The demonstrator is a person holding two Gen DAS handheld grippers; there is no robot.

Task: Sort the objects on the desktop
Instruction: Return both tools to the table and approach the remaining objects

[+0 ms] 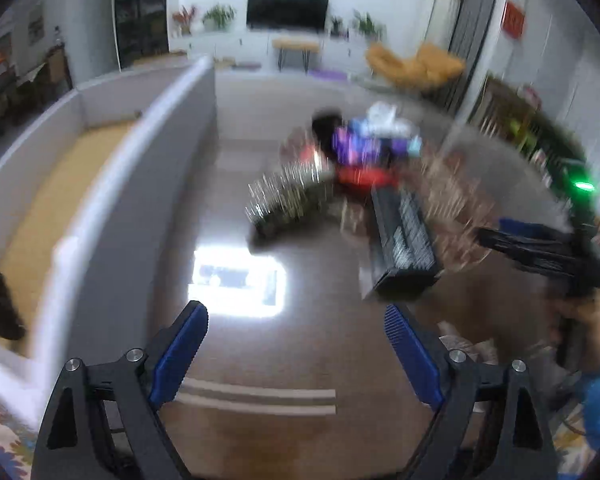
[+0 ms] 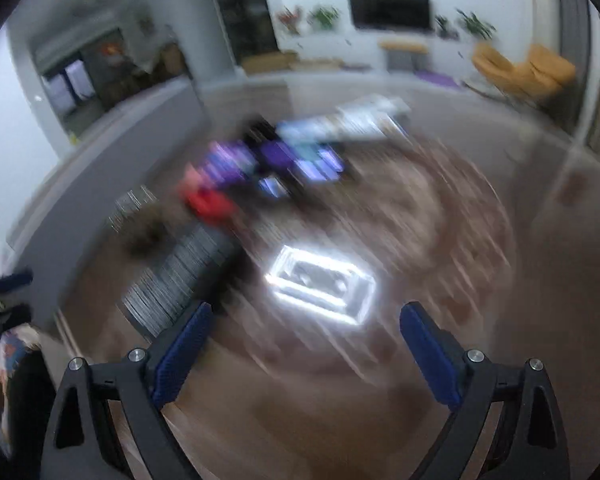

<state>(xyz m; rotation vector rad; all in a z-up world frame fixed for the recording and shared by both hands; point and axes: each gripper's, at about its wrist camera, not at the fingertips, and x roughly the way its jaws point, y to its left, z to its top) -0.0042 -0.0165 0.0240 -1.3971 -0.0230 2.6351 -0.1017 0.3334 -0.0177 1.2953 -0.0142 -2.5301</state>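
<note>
Jaws apart; bin (image 1: pixel 100 184) (left view only)

box (image 1: pixel 404 240) right of bin (image 1: pixel 100 184), on table (image 1: pixel 300 360)

Black gripper arms, silver screws, ribbed blue fingers (image 1: pixel 180 350)

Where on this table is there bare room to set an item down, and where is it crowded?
Bare tabletop lies between the left hand-held gripper and the black box, beside the grey tray wall. The far middle is crowded: a red and purple pile.
</note>
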